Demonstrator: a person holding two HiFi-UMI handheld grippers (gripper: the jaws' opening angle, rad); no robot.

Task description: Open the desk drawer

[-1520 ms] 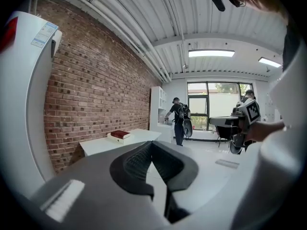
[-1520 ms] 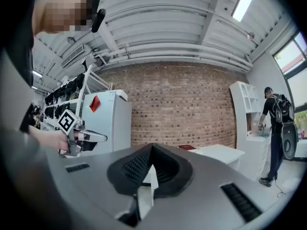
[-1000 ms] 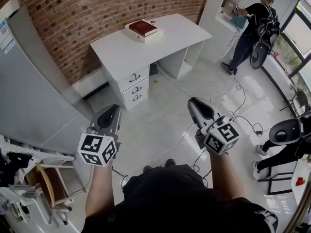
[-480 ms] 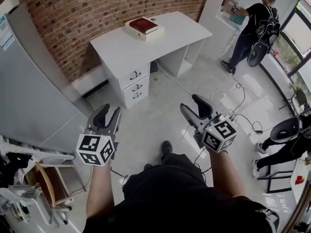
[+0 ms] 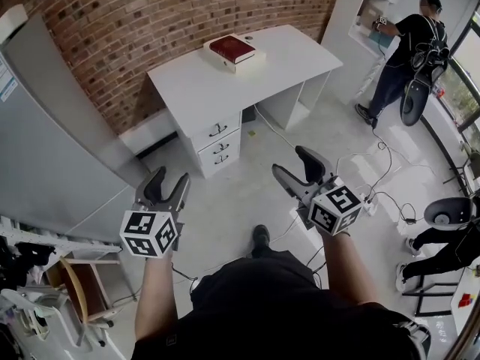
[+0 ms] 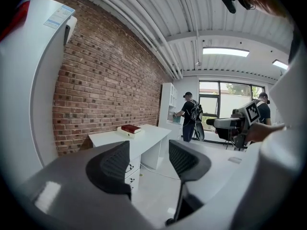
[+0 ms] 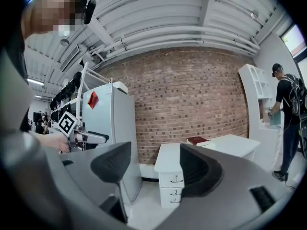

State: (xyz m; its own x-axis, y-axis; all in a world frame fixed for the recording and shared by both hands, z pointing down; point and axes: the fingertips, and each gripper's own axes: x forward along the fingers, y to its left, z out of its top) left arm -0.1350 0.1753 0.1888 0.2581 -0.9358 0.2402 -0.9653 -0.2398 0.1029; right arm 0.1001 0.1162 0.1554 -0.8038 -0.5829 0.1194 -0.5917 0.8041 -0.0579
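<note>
- Head view, compared with a second back: both claws had their jaws pressed together then. Now the left gripper [image 5: 166, 185] and right gripper [image 5: 291, 163] are spread wide and opening, with only bare floor between each pair.
- The desk [image 5: 255, 70] also sits a bit further right in frame than it did.
- Hard to see: in the left gripper view the left jaw covers most of the drawer stack [image 6: 130, 169]. In the right gripper view the right jaw cuts off part of the desk's underside. The handles are tiny everywhere, so I can't make out any detail on them.
- The drawers themselves: three white ones stacked at the desk's left end, each with a dark curved handle. All three fronts look flush, including the top drawer [image 5: 216, 131].
- The desk stands against the brick wall [image 5: 150, 13] with a red book [image 5: 232, 48] on top, well apart from both grippers.
</note>
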